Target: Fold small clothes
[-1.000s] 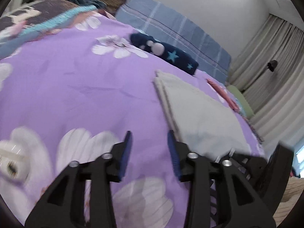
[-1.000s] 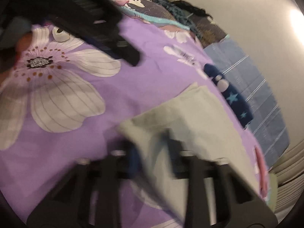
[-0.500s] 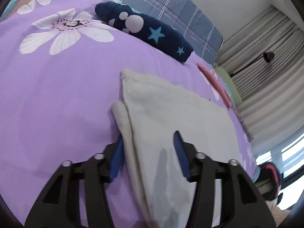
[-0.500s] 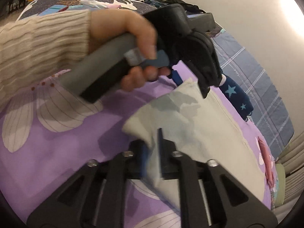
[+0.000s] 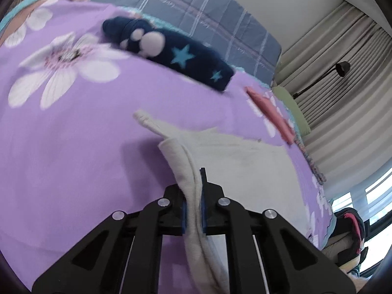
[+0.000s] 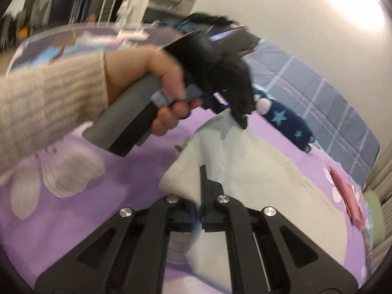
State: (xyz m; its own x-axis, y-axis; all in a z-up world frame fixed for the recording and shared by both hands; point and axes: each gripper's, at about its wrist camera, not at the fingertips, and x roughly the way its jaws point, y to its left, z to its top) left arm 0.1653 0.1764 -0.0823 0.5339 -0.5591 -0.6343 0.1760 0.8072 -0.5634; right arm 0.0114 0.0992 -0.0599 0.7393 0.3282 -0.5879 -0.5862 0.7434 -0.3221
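Note:
A pale cream folded garment [image 5: 235, 154] lies on the purple flowered bedspread [image 5: 73, 147]. My left gripper [image 5: 193, 196] is shut on the garment's left edge, and the cloth bunches up between the blue pads. In the right wrist view the same garment [image 6: 264, 176] spreads ahead. My right gripper [image 6: 199, 191] is shut on its near corner. The left gripper [image 6: 241, 120] shows there too, held in a hand with a cream sleeve, pinching the garment's far corner.
A rolled navy garment with stars [image 5: 171, 54] lies beyond the cream one. A pink folded item [image 5: 269, 112] sits at the right. A blue checked quilt [image 5: 196, 12] lies at the back. Curtains and a black lamp [image 5: 343, 68] stand to the right.
Both grippers have closed on the cream garment's edge. The left went from open over the cloth to shut, and the gripped edges have lifted off the bedspread.

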